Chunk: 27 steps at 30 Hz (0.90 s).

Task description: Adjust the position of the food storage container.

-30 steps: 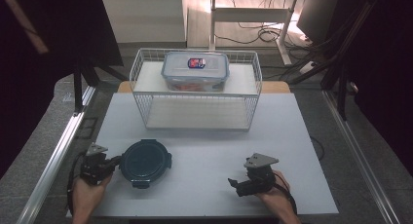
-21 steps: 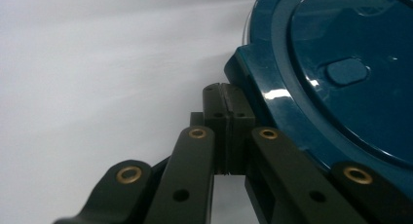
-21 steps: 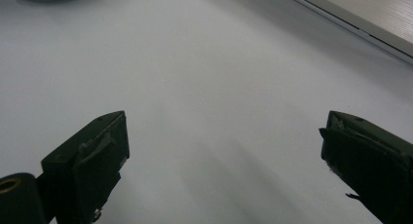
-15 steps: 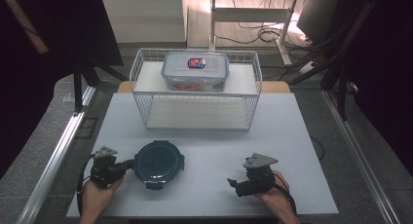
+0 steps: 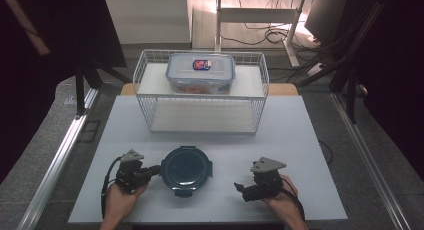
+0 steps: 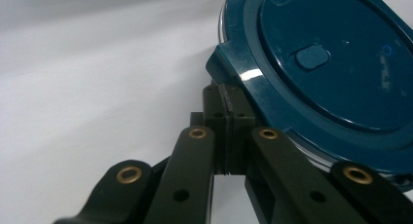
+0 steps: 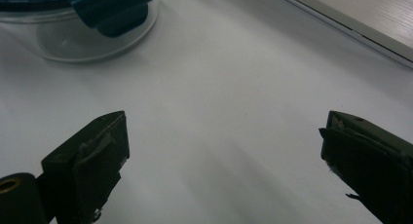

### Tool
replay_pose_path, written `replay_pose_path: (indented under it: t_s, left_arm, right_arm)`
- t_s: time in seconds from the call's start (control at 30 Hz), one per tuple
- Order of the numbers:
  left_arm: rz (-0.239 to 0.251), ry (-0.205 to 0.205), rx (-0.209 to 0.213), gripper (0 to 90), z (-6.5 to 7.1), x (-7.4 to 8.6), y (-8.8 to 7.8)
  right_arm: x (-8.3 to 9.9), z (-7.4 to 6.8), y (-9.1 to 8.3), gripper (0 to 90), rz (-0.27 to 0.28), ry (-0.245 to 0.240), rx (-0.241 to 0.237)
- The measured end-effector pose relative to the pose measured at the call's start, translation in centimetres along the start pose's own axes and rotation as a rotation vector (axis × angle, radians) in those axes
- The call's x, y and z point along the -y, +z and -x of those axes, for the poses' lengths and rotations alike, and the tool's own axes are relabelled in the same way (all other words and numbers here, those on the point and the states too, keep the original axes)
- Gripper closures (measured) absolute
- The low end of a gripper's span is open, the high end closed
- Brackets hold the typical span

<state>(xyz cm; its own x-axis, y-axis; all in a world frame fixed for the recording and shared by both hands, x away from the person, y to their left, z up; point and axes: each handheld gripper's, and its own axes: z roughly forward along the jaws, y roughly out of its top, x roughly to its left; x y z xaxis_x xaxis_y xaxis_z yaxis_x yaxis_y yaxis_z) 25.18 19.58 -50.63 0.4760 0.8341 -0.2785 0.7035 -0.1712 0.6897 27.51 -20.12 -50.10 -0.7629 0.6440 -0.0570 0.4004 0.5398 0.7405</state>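
A round clear container with a dark blue clip-on lid (image 5: 186, 169) stands on the white table near its front edge. My left gripper (image 5: 152, 170) lies just left of it, jaws shut together with nothing between them. In the left gripper view the closed tips of that gripper (image 6: 225, 95) rest against the container's side under a lid latch (image 6: 234, 68). My right gripper (image 5: 240, 190) rests on the table to the right of the container, apart from it and open. The right gripper view shows its jaws (image 7: 224, 156) spread wide over bare table, with the container (image 7: 87, 24) at the upper left.
A white wire basket (image 5: 200, 109) stands at the back middle of the table (image 5: 300, 140). A rectangular clear box with a labelled lid (image 5: 200, 72) sits on its upper shelf. Metal rails run along both sides of the table.
My left gripper has slid to the right across the table, and the round container has moved right with it, towards the middle. The right gripper has stayed where it was.
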Motion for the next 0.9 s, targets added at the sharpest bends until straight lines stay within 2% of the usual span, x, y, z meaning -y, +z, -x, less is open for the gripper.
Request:
replay_pose_path:
  t_s: [0.37, 0.43, 0.53, 0.57, 0.6, 0.67, 0.73, 0.83, 0.9]
  left_arm:
    - [-0.002, 0.06, 0.056, 90.0, 3.2, -1.1, 2.3]
    - [-0.003, 0.071, 0.06, 90.0, 3.3, -1.2, 2.3]
    - [0.003, 0.08, 0.091, 89.9, 2.9, -1.1, 2.2]
    - [0.007, 0.091, 0.071, 80.2, 2.8, -1.1, 2.1]
    - [0.009, 0.107, 0.046, 80.2, 2.8, -1.1, 2.0]
    - [0.022, 0.121, 0.025, 73.6, 2.6, -0.9, 1.6]
    - [0.04, 0.12, 0.025, 62.9, 2.2, -0.7, 1.1]
    - [0.037, 0.153, 0.015, 43.5, 1.9, -0.4, 0.4]
    - [0.042, 0.154, 0.039, 33.8, 1.6, 0.0, 0.0]
  right_arm:
    - [0.1, 0.2, 0.1, 3.4, -0.008, 0.004, 0.004]
    - [0.1, 0.2, 0.1, 3.5, -0.008, 0.008, 0.004]
    - [0.2, 0.3, 0.0, 3.5, -0.007, 0.007, 0.008]
    - [0.2, 0.3, 0.0, 3.5, -0.008, 0.007, 0.009]
    - [0.2, 0.4, 0.0, 3.5, -0.005, 0.011, 0.01]
    - [0.2, 0.4, -0.1, 3.5, -0.002, 0.012, 0.011]
    - [0.2, 0.5, -0.2, 3.4, 0.0, 0.016, 0.008]
    - [0.1, 0.5, -0.3, 3.3, 0.008, 0.029, -0.007]
    - [0.1, 0.4, -0.4, 3.2, 0.011, 0.028, -0.01]
